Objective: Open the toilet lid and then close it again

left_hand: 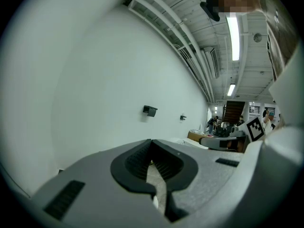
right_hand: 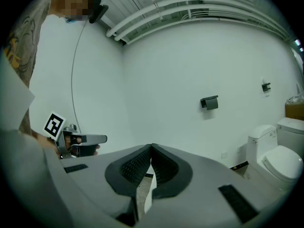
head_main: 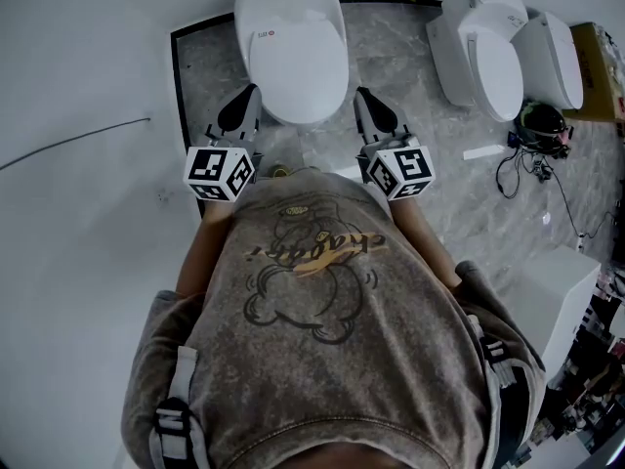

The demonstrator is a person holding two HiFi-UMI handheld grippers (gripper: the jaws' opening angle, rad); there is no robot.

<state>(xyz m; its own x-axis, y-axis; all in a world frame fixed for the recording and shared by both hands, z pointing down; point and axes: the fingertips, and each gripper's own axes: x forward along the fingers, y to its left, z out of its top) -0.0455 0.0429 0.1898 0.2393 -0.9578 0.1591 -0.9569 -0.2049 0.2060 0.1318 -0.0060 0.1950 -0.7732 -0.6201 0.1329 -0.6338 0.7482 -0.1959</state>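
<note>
In the head view a white toilet [head_main: 293,42] stands at the top centre with its lid down. My left gripper [head_main: 239,108] hangs beside the bowl's front left, and my right gripper [head_main: 375,108] beside its front right; neither touches the toilet. In the left gripper view the left gripper [left_hand: 151,142] points up at the wall, its dark ribbed jaws meeting at the tips with nothing between them. The right gripper [right_hand: 151,147] in its own view looks the same, shut and empty. The toilet does not show in either gripper view.
Two more white toilets [head_main: 498,57] stand on the marble floor at the right, with a dark device and cables [head_main: 540,125] below them. A white box [head_main: 552,296] sits lower right. The white wall [head_main: 78,115] lies at the left. A paper holder [right_hand: 209,102] hangs on it.
</note>
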